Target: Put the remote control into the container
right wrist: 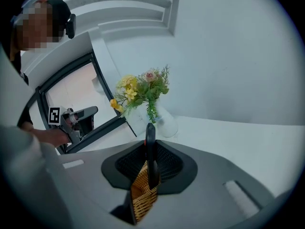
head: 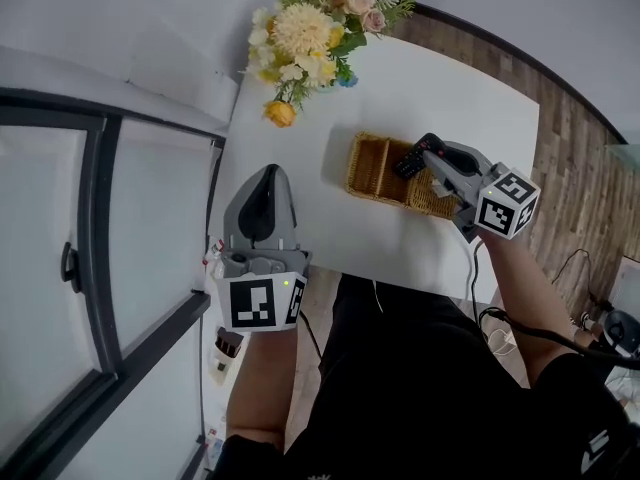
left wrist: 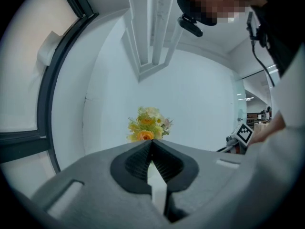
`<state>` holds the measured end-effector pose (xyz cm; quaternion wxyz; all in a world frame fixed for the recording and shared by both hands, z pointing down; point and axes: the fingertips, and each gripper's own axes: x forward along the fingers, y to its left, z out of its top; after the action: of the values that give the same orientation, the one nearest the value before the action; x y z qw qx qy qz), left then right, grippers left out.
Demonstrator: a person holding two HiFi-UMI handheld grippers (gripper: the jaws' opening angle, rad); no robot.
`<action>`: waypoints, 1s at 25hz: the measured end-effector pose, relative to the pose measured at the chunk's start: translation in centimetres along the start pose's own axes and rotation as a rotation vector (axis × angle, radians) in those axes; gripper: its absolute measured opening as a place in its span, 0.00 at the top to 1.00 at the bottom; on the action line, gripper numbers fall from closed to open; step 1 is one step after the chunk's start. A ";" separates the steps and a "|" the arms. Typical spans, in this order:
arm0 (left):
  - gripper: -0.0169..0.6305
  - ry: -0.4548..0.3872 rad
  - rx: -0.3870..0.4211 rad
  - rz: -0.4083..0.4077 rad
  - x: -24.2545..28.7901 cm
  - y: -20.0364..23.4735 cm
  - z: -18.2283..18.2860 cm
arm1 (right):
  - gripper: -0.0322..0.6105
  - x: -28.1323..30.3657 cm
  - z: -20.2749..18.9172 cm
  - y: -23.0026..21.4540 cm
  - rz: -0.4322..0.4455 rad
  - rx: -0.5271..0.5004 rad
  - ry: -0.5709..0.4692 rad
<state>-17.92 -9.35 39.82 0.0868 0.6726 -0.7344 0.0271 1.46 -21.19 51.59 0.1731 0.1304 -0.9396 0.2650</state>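
A black remote control (head: 409,161) (right wrist: 151,156) is clamped edge-on in my right gripper (head: 425,154) (right wrist: 151,149), which hangs over the wicker container (head: 382,173) (right wrist: 143,195) on the white table (head: 440,98). The remote's tip sticks out past the jaws, above the basket's compartments. My left gripper (head: 264,193) (left wrist: 151,149) is shut with nothing in it. It hovers at the table's left front corner, well left of the basket, pointing toward the flowers.
A bouquet of yellow, white and pink flowers (head: 312,28) (left wrist: 147,124) (right wrist: 140,92) in a glass vase stands at the table's far left corner. A dark-framed window (head: 95,258) runs along the left. Wooden floor (head: 580,168) lies to the right, cables (head: 500,328) near the person's legs.
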 end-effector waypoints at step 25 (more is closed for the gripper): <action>0.97 0.026 -0.024 0.018 0.1 0.0 -1.6 | 0.81 1.9 -1.6 -1.8 -0.079 -0.009 0.074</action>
<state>-17.80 -9.20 41.42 0.1043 0.6645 -0.7394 0.0277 0.81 -22.10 54.46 0.2188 0.1566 -0.9278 0.2583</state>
